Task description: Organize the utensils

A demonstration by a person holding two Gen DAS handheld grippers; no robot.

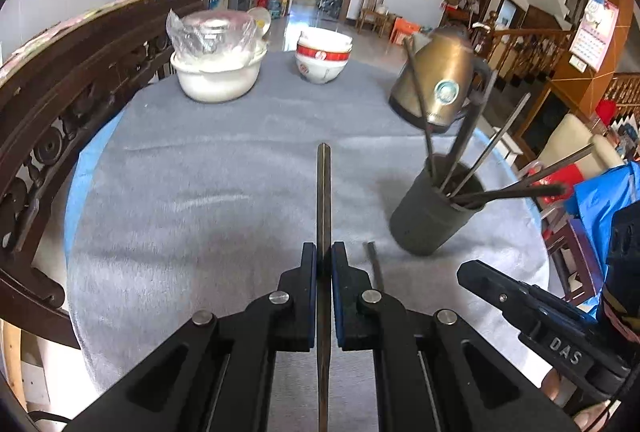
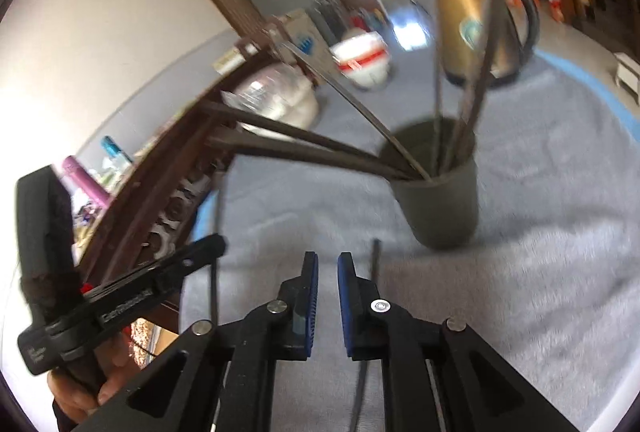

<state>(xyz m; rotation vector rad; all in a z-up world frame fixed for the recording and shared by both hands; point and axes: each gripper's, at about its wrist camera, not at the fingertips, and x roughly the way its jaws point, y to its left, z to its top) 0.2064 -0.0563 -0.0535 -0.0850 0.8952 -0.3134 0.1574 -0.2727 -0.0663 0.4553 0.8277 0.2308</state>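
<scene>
My left gripper (image 1: 324, 252) is shut on a dark chopstick (image 1: 324, 188) that sticks out straight past its tips, held above the grey tablecloth (image 1: 200, 200). A second chopstick (image 1: 374, 266) lies on the cloth just to its right. A dark green holder cup (image 1: 434, 210) with several chopsticks leaning in it stands at the right. In the blurred right wrist view, my right gripper (image 2: 328, 262) has a narrow gap between its blue pads with nothing in it. The loose chopstick (image 2: 375, 258) lies beside its right finger, and the cup (image 2: 440, 204) stands just beyond. The left gripper (image 2: 212, 246) shows at the left.
A brass kettle (image 1: 436, 84), stacked red-and-white bowls (image 1: 322, 60) and a white pot under plastic wrap (image 1: 218, 72) stand at the table's far side. A carved dark wooden chair back (image 1: 80, 92) curves along the left edge. The right gripper (image 1: 466, 272) shows at the lower right.
</scene>
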